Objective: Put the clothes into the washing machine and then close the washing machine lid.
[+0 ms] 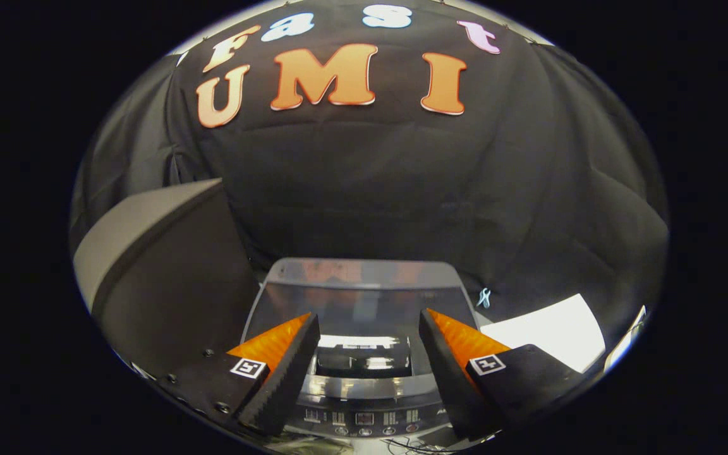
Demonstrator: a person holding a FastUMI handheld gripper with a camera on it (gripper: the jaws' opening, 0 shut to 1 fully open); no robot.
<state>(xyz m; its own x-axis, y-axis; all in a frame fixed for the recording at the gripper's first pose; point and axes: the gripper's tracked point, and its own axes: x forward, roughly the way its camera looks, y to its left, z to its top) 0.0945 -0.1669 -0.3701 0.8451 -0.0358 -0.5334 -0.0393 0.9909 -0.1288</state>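
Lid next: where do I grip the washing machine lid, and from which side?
Take the handle recess at the near edge of the washing machine lid, just beyond the control panel. Approach from the panel side: the lid lies flat, hinge probably far. The gripper is open, fingers straddling the recess.

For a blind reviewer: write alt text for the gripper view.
The open claw hangs above a top-loading washing machine, its fingers spread apart and holding nothing. The machine's glossy lid lies between and beyond the fingers, its control panel beneath them. A dark grey box stands beside the machine, against black cloth.
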